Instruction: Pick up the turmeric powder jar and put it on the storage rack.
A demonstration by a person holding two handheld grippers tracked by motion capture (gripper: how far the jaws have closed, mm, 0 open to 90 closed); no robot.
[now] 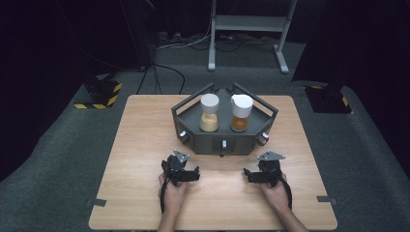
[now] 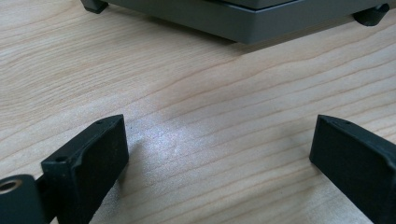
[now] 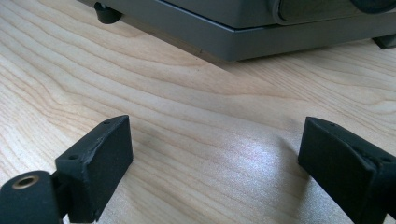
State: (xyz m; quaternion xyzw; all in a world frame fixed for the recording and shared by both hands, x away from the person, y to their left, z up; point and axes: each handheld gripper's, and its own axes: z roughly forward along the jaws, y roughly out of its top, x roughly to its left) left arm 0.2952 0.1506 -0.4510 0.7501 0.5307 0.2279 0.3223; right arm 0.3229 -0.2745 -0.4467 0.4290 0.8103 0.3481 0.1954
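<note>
A dark grey angular rack (image 1: 223, 139) stands at the middle of the wooden table (image 1: 145, 145). On it are two white-capped jars: the left jar (image 1: 209, 113) holds pale yellow grains, the right jar (image 1: 241, 113) holds an amber filling. My left gripper (image 1: 193, 174) rests on the table in front of the rack's left corner, open with bare wood between its jaws (image 2: 219, 149). My right gripper (image 1: 249, 175) lies in front of the rack's right corner, also open and holding nothing (image 3: 215, 149). The rack's base (image 2: 252, 23) fills the top of the left gripper view, and the rack's base (image 3: 243, 32) also tops the right gripper view.
Round knobs sit on the rack's front corners (image 1: 183, 136) (image 1: 262, 138), and a small switch (image 1: 224, 144) on its front face. A metal stand (image 1: 249, 24) and cables lie on the grey floor beyond the table. Striped floor blocks (image 1: 99, 94) flank the far corners.
</note>
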